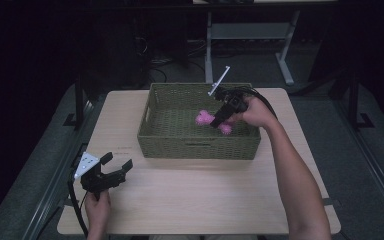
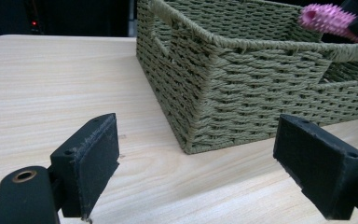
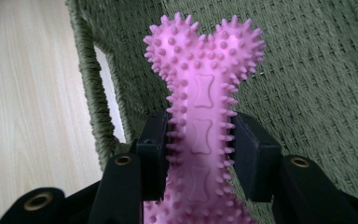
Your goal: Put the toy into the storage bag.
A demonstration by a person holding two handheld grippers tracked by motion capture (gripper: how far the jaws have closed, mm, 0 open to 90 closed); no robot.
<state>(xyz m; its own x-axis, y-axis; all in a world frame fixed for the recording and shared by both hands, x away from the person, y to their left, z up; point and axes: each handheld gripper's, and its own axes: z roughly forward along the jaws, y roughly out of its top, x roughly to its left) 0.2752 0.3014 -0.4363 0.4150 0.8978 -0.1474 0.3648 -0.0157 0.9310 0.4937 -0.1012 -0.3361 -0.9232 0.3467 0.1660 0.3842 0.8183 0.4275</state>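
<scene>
A pink spiky bone-shaped toy (image 1: 206, 119) (image 3: 203, 116) hangs over the inside of a green woven basket (image 1: 170, 145). My right gripper (image 1: 221, 118) (image 3: 201, 149) is shut on the toy's shaft, one knobbed end pointing away from the jaws. The toy's end (image 2: 326, 18) also peeks above the basket's rim (image 2: 242, 44) in the left gripper view. My left gripper (image 1: 114, 167) (image 2: 196, 172) rests open near the table's front left corner, with nothing between its pads and the basket's near corner a little ahead.
The basket stands at the back middle of a light wooden table (image 1: 200, 200). It has handle cutouts in its walls (image 3: 109, 100). A white desk frame (image 1: 250, 35) stands on the dark floor behind the table.
</scene>
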